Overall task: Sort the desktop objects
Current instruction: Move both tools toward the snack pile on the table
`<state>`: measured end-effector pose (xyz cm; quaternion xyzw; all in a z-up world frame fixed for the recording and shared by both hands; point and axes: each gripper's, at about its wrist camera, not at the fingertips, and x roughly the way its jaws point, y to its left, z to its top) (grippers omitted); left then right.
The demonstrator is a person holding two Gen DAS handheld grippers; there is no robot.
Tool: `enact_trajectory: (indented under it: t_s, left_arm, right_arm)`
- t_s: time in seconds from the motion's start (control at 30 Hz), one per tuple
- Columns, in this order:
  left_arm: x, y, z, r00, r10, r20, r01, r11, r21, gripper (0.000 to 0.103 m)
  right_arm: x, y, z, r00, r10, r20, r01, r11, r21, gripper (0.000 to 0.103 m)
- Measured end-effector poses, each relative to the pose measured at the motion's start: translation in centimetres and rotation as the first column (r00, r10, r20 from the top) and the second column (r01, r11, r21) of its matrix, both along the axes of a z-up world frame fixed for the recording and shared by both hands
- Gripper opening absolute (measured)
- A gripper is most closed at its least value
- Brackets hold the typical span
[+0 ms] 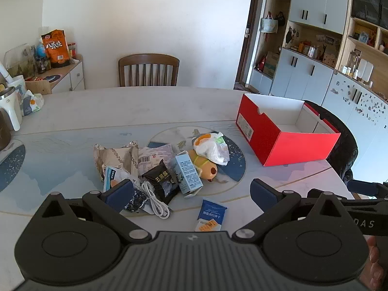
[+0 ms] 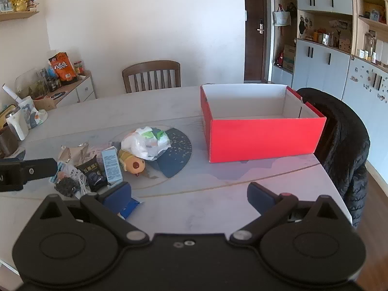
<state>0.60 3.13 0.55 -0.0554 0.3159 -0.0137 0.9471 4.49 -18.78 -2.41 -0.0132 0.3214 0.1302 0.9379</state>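
Now, left gripper (image 1: 191,192): jaws spread wide, nothing between; hovering lower centre above snack pile (image 1: 160,169)
Right gripper (image 2: 189,195): released, empty; lower centre
Red box (image 2: 262,138): centre right on table (image 2: 218,208); apart from pile

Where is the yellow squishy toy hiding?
In the left wrist view the yellow toy lies mid-table in the pile, tucked under the white plastic bag, right beside the light blue carton and left of the red box.

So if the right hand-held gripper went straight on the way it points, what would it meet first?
Probably bare table: nothing lies between the open right hand-held gripper and it. The red box sits farther on, slightly right; depth is unclear.
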Motion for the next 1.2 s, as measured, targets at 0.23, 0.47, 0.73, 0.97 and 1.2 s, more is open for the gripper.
enact_trajectory:
  t_s: [0.23, 0.47, 0.73, 0.97, 1.2]
  left_arm:
    - [0.3, 0.9, -0.1, 1.000, -0.004, 0.006, 0.004, 1.000, 0.008, 0.103]
    - [0.9, 1.7, 0.0, 1.000, -0.017, 0.011, 0.017, 1.000, 0.021, 0.103]
    - [1.9, 3.1, -0.4, 0.999, -0.031, 0.005, 0.031, 0.999, 0.015, 0.103]
    - [3.1, 4.4, -1.2, 0.999, -0.053, -0.007, 0.054, 0.999, 0.008, 0.103]
    - [4.3, 5.7, -2.5, 0.996, -0.093, -0.015, 0.093, 0.996, 0.009, 0.103]
  right_arm:
    - [0.3, 1.2, -0.2, 1.000, 0.003, -0.002, -0.003, 1.000, -0.012, 0.102]
    - [0.5, 2.3, -0.2, 1.000, 0.012, 0.002, -0.012, 1.000, -0.024, 0.102]
    - [1.1, 3.7, -0.5, 1.000, 0.016, -0.012, -0.017, 0.999, -0.038, 0.101]
    - [1.9, 5.3, -1.0, 0.999, 0.015, -0.028, -0.016, 0.999, -0.051, 0.101]
    - [2.7, 7.1, -2.1, 0.999, 0.015, -0.053, -0.018, 0.998, -0.064, 0.100]
